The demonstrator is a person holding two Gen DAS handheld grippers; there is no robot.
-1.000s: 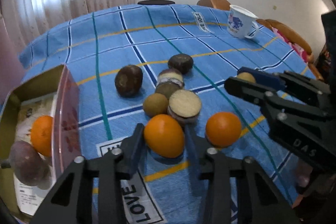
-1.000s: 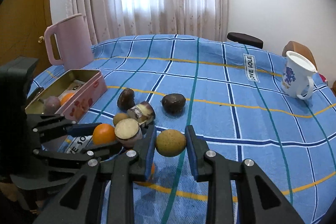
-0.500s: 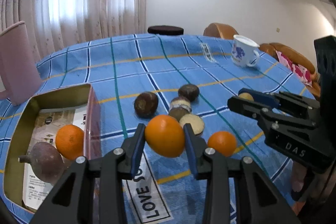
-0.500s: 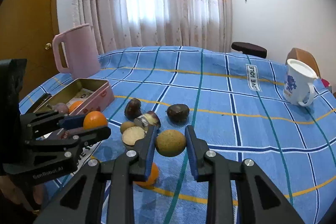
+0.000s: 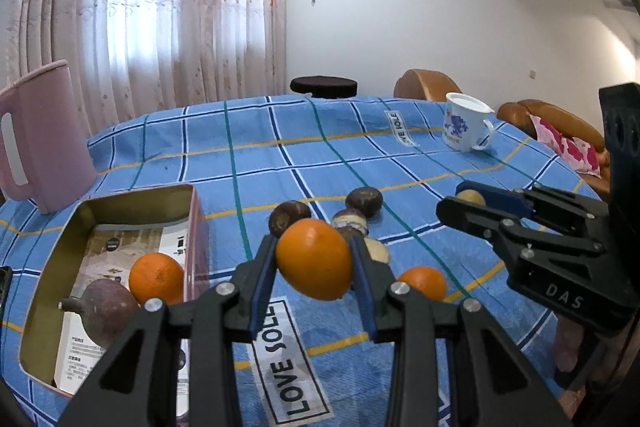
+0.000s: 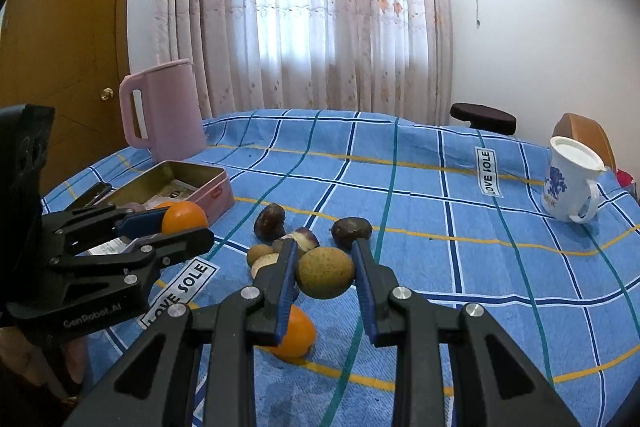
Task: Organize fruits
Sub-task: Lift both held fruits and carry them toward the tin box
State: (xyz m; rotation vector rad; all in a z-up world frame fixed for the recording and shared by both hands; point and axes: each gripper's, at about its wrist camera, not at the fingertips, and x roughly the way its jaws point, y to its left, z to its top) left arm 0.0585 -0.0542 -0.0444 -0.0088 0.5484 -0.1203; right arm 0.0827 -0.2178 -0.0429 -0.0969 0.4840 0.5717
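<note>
My left gripper (image 5: 314, 261) is shut on an orange (image 5: 314, 259) and holds it in the air above the table, right of the pink tin box (image 5: 196, 227). The box holds another orange (image 5: 156, 279) and a purple-brown fruit (image 5: 102, 311). My right gripper (image 6: 325, 271) is shut on a tan round fruit (image 6: 325, 271), lifted above the table. On the blue checked cloth lie a loose orange (image 6: 296, 333) and several dark brown and tan fruits (image 6: 270, 221), one cut open (image 5: 378, 251).
A pink jug (image 6: 162, 105) stands behind the box at the left. A white mug with a blue print (image 6: 570, 183) stands at the far right. A dark stool (image 6: 482, 115) and brown chairs (image 5: 426, 85) stand beyond the table edge.
Both grippers have risen from the table, each carrying its fruit. The left gripper has lifted the orange off the cloth and drawn back toward the box side.
</note>
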